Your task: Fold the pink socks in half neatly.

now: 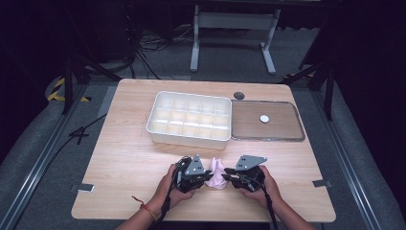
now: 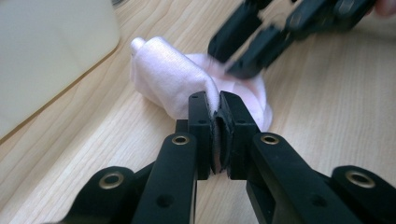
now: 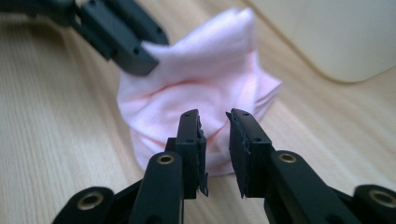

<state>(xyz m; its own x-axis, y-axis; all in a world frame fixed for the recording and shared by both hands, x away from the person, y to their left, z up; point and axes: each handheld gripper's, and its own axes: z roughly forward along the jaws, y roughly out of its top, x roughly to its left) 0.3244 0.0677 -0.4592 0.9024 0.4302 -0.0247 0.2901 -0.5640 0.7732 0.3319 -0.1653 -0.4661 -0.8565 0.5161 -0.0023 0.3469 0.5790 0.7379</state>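
Near the counter's (image 1: 119, 158) front edge, the left claw (image 2: 218, 122) pinches the pink cloth (image 3: 201, 93); the right claw (image 3: 215, 140) stands slightly open beside it.

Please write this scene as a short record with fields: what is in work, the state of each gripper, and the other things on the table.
item in work: pink cloth, bunched on the table
left gripper: shut, pinching a fold of the cloth
right gripper: jaws apart, a gap between them, cloth just beyond the tips
behind the cloth: white compartment box, compartments look empty
right of the box: its flat lid with a small white disc on it
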